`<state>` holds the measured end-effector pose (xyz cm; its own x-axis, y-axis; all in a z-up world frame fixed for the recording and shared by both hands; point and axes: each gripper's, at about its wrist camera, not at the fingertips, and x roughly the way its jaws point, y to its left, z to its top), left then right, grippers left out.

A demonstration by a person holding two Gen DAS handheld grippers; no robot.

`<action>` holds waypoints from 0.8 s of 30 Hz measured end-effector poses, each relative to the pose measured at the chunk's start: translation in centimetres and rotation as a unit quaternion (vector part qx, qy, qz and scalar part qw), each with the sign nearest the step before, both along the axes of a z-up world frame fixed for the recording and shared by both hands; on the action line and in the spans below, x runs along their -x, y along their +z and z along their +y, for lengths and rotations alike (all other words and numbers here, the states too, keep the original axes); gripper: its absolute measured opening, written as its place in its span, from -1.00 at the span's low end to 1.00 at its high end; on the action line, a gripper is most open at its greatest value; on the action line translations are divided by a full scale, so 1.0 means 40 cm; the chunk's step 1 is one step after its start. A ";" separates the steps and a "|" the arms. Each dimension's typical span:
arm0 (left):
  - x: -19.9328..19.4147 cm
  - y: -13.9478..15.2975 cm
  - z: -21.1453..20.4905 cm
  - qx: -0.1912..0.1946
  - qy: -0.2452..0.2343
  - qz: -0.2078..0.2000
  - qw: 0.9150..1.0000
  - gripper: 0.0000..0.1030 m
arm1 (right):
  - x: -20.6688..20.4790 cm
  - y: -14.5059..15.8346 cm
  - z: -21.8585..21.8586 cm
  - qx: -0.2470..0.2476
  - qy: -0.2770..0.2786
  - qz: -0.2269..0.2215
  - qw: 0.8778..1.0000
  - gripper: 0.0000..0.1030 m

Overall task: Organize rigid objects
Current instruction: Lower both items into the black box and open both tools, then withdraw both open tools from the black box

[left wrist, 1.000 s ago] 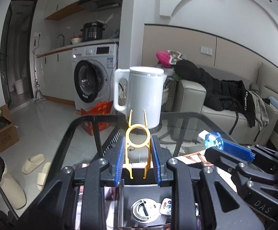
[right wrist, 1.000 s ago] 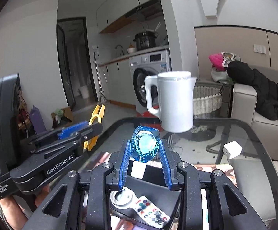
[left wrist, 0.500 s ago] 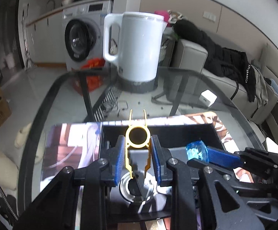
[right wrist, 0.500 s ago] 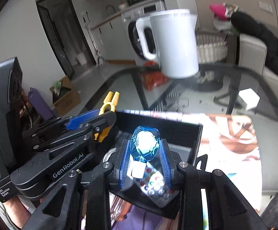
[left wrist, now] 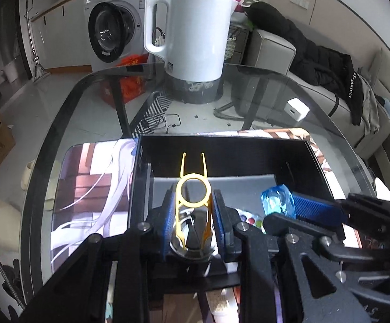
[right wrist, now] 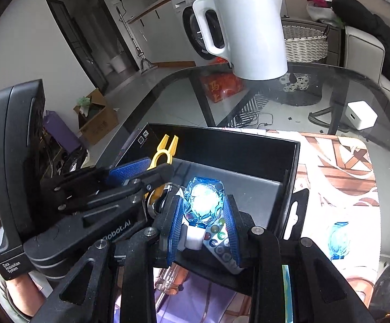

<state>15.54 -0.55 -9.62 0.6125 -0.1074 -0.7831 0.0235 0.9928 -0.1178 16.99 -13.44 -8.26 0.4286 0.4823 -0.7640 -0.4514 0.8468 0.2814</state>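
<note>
Both tools tilt down over the black box (left wrist: 222, 150) — left tool (left wrist: 193, 215) clamped on a yellow clip (left wrist: 193, 188), right tool (right wrist: 203, 215) on a blue crystal light (right wrist: 203, 202); "Data Acquisition System" marks the left tool's body.

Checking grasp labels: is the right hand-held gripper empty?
No, the right hand-held gripper is shut on a blue gem above the black box.
</note>
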 end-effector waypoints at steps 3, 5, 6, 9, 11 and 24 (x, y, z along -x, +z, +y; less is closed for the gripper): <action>0.011 0.000 -0.001 -0.005 -0.001 0.006 1.000 -0.53 | 0.002 0.004 0.000 -0.002 0.001 0.002 1.000 -0.41; 0.020 0.002 0.000 0.001 -0.003 0.010 1.000 -0.52 | 0.003 0.004 0.001 -0.002 0.003 0.003 1.000 -0.41; 0.025 0.004 0.005 0.011 -0.001 0.010 1.000 -0.52 | 0.002 0.004 0.002 -0.003 0.003 0.004 1.000 -0.41; 0.040 0.017 0.012 0.016 0.001 0.000 1.000 -0.33 | 0.003 0.003 0.000 -0.005 0.000 0.006 1.000 -0.40; 0.046 0.026 0.011 0.005 0.001 -0.011 1.000 -0.22 | 0.004 0.003 -0.001 -0.005 -0.001 0.005 1.000 -0.40; 0.116 0.090 0.030 0.033 0.002 -0.046 0.998 -0.02 | 0.067 0.051 -0.060 -0.035 -0.008 -0.019 0.999 -0.30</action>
<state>10.88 0.65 -6.00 0.6813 -0.1553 -0.7154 0.0337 0.9828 -0.1814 14.32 -15.84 -6.20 0.4657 0.5261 -0.7116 -0.4493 0.8333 0.3220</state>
